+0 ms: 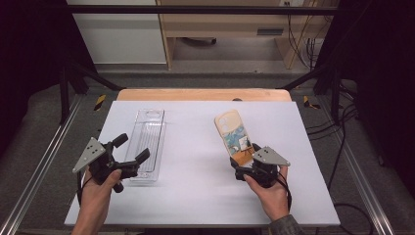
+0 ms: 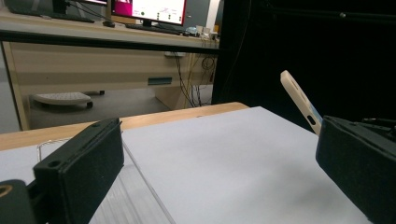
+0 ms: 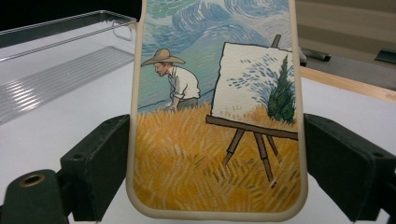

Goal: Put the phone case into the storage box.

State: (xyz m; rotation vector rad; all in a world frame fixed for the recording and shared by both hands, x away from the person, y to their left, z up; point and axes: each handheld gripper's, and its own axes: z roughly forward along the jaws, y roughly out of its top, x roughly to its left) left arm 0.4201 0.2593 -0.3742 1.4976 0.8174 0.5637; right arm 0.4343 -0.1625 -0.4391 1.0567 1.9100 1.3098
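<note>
A phone case point(image 1: 234, 134) printed with a painter in a straw hat, a wheat field and an easel is held tilted up off the white board point(image 1: 195, 196). My right gripper point(image 1: 243, 156) is shut on its near end, one pad against each long edge; in the right gripper view the case point(image 3: 215, 116) fills the space between the jaws. My left gripper point(image 1: 131, 148) is open with nothing in it and hovers over the near end of a clear plastic tray point(image 1: 149, 129). In the left gripper view the raised case point(image 2: 299, 98) shows beyond the right-hand jaw.
The white board covers a wooden table whose far edge point(image 1: 203, 94) shows behind it. Metal rails run along both sides of the table. Beyond it are desks, cabinets and hanging cables. The clear tray point(image 3: 56, 70) lies to the left of the case.
</note>
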